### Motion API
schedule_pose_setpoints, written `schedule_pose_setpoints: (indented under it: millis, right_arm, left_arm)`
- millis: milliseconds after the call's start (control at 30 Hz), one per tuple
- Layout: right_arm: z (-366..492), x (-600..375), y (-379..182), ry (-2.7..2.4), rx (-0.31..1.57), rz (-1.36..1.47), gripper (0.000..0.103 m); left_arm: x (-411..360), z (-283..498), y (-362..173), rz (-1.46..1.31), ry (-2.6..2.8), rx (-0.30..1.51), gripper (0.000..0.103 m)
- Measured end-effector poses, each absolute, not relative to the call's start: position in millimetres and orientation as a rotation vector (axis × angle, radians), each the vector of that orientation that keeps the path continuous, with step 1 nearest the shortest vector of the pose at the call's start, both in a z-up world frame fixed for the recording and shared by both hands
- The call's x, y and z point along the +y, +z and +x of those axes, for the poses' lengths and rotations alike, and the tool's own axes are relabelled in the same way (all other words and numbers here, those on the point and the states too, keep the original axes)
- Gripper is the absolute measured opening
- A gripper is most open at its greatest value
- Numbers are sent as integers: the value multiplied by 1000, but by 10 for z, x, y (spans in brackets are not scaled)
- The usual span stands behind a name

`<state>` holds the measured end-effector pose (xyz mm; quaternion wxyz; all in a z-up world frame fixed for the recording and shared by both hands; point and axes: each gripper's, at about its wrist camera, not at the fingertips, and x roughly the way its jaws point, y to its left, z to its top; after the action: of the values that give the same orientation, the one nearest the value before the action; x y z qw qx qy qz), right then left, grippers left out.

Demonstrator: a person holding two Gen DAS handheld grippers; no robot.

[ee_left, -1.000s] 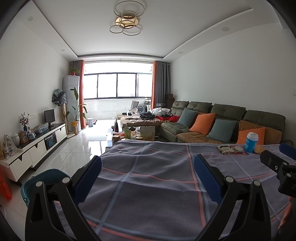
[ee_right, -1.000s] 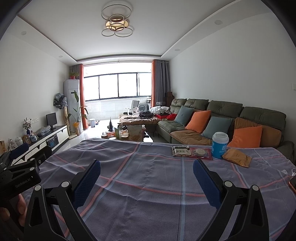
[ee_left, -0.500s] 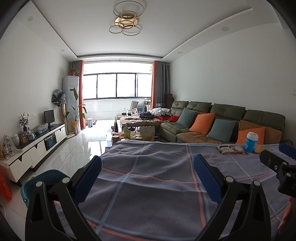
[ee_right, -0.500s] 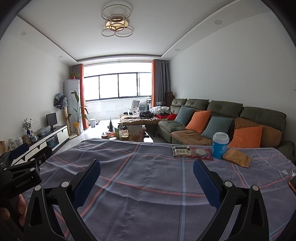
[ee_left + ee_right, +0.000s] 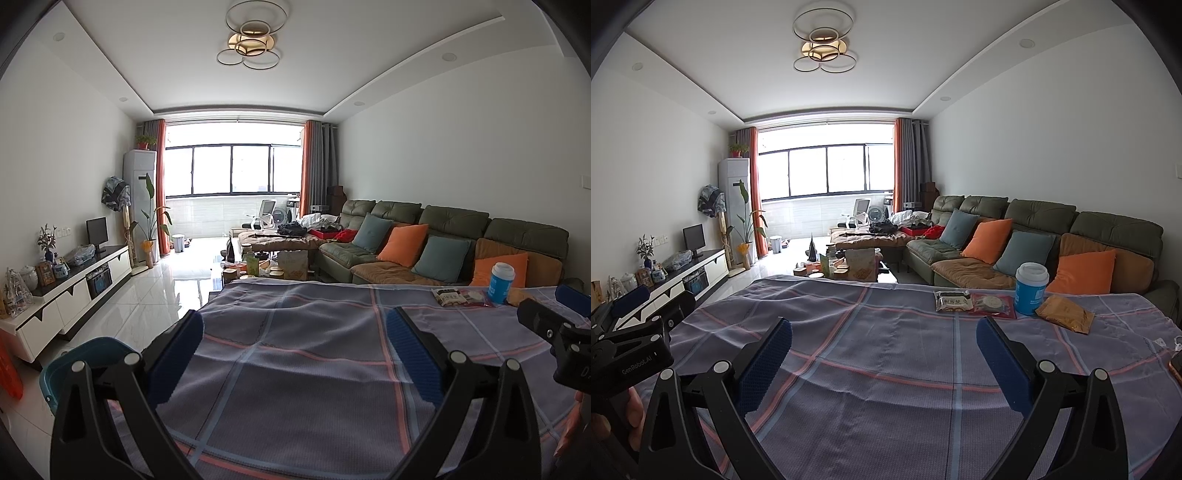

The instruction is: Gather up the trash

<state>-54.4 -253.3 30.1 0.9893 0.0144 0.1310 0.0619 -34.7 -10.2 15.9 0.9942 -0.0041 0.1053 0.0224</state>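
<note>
Here both grippers hover low over the near edge of the surface (image 5: 886, 369), a table under a grey-blue checked cloth with orange stripes. The left gripper (image 5: 293, 354) has its blue-padded fingers (image 5: 177, 360) spread wide and holds nothing; the right gripper (image 5: 884, 354) is likewise spread and empty.

The trash sits in a row at the far right of the cloth, well apart from both grippers: a flat dark snack packet (image 5: 952, 301), a red wrapper (image 5: 993, 304) touching it, a blue cup with a white lid (image 5: 1030, 288) standing upright, and a crumpled mustard-yellow bag (image 5: 1064, 314) just beside the cup.

The step in hand looks like the first reach. The right gripper is better placed (the row lies on its side), so it should travel forward and rightward, staying above the cloth so as not to drag it. The flat packets likely need a low, edge-on pinch; the cup, a grasp around its middle so it does not tip.

A teal bin (image 5: 83, 363) stands on the floor at the left, probably the drop point.
</note>
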Motion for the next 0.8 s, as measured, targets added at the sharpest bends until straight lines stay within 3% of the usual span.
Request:
schedule_pose_setpoints:
  millis: [800]
  right_arm:
    - [-535,-2547,300,124,265,32,99]
  left_arm:
    - [-109,-325,139,-10,42,216,100]
